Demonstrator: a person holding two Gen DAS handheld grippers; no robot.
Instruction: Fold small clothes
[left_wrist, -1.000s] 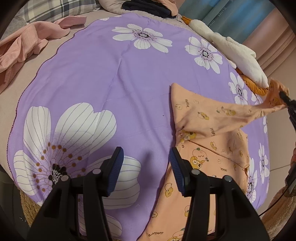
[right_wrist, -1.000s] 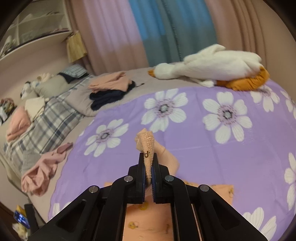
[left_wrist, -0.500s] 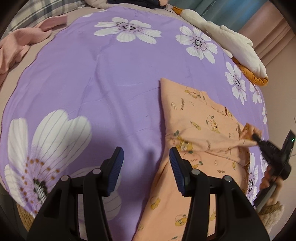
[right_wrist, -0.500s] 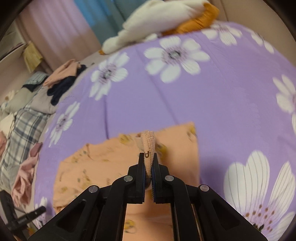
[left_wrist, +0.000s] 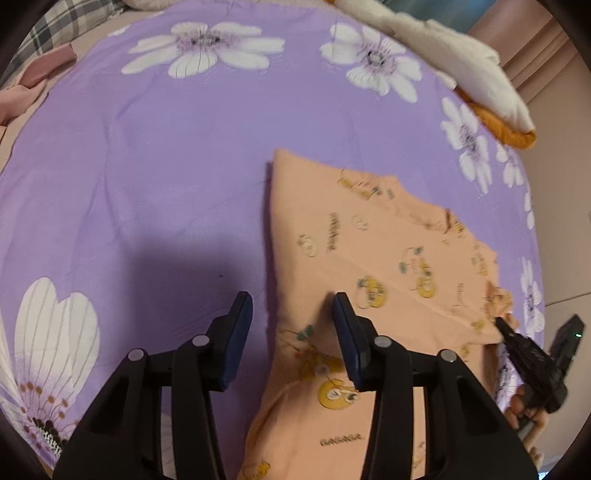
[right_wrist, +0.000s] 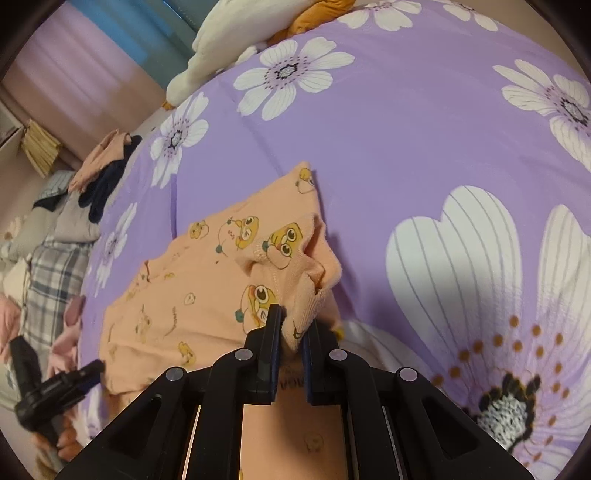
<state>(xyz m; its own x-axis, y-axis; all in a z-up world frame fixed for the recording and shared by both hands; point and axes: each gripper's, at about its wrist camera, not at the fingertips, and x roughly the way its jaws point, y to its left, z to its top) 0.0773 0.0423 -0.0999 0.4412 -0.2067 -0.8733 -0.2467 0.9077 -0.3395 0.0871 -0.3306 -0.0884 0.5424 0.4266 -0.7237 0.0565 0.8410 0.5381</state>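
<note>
while right fingers (right_wrist: 274, 332) pinch garment (right_wrist: 207, 280) corner

Garment (left_wrist: 373, 236): peach-orange, printed with small yellow cartoon ducks and brown lettering.
Bedsheet (left_wrist: 166, 155): purple, with large white daisies, dark speckled centres.
Plush toy (left_wrist: 476, 77): white over orange, beyond the tongs.
Tongs (left_wrist: 291, 328): black arms, dark blue pads.
Blanket (right_wrist: 51, 273): grey-white plaid.

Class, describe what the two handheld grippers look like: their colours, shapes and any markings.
Both the left gripper and the right gripper are matte black angular frames with round silver rivets at the pivots. Each has two flat fingers lined with dark blue pads. A small green light glows on the right gripper's body, seen from the left wrist. No cables or sleeves show.
</note>
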